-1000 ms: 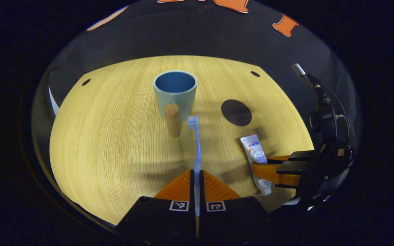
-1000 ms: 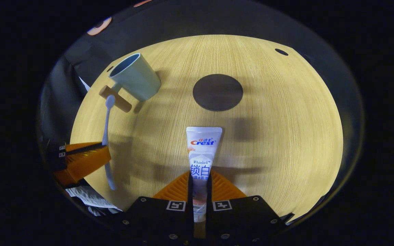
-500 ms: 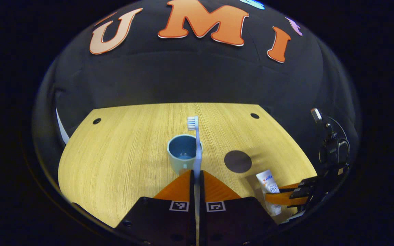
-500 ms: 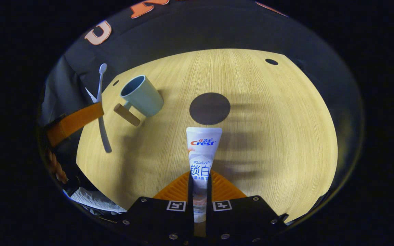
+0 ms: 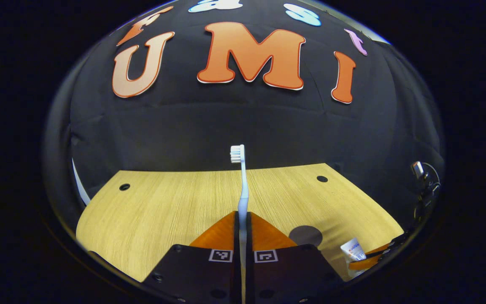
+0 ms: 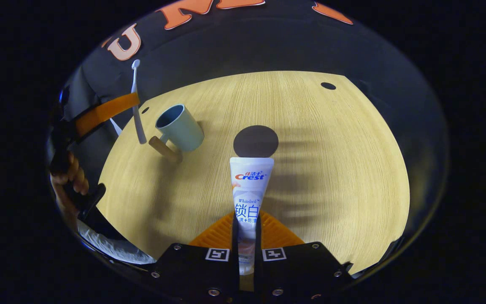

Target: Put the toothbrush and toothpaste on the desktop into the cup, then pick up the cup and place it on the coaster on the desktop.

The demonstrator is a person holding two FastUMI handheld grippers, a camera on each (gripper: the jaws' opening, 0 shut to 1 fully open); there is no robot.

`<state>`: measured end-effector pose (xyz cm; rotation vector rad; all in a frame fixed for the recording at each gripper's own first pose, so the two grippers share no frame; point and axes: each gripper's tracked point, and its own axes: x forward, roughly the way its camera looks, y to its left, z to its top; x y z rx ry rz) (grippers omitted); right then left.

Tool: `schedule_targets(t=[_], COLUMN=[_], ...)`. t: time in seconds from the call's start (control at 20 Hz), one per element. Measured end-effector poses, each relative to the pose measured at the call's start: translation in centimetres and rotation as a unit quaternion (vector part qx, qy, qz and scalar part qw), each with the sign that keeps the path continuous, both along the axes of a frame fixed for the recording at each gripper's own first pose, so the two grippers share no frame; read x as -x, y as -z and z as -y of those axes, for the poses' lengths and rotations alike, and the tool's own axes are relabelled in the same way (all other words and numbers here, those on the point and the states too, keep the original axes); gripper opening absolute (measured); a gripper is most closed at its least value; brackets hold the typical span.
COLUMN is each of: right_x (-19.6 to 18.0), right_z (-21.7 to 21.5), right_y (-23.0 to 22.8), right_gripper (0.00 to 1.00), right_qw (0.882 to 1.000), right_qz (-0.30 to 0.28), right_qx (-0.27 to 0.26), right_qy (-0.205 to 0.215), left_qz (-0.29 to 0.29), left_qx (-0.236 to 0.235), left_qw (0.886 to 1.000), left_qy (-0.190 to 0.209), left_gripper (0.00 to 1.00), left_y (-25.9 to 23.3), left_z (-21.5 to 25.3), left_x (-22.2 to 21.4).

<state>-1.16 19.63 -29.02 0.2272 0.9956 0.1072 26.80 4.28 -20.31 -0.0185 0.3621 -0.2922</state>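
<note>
Both views are sharp at the centre and bend strongly toward the rim, where the light falls off into dimness. The wooden surface [image 6: 331, 169] is brightly and warmly lit from above, without glare, and carries soft striped shadows right of the toothpaste [image 6: 249, 190]; the booth wall behind stays dark.

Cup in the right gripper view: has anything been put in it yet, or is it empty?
Empty, as far as its mouth shows. The cup stands upright on the desk; the toothbrush and toothpaste are each held in a claw.

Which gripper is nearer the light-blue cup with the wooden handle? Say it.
Left. The left gripper holds the toothbrush upright just beside the cup; the right gripper, clamping the toothpaste tube, sits farther back.
</note>
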Motion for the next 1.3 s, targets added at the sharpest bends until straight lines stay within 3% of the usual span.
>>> schedule_targets(t=[0.45,0.95,1.3], right_x=[-0.2,-0.3,-0.4], right_z=[0.4,0.4,0.5], right_y=[-1.4,-1.3,-1.4], right_gripper=[0.14,0.14,0.14], right_qw=[0.998,0.998,0.998], right_qz=[0.054,0.047,0.043], right_qx=[0.015,0.017,0.019], right_qy=[0.027,0.036,0.042], left_qz=[0.008,0.036,-0.002], left_qx=[0.012,0.023,0.020], left_qw=[1.000,0.999,1.000], left_qy=[0.014,0.014,0.005], left_gripper=[0.04,0.04,0.04], left_y=[2.2,2.1,5.8], left_z=[1.5,1.9,2.1], left_x=[-4.5,-6.7,-7.5])
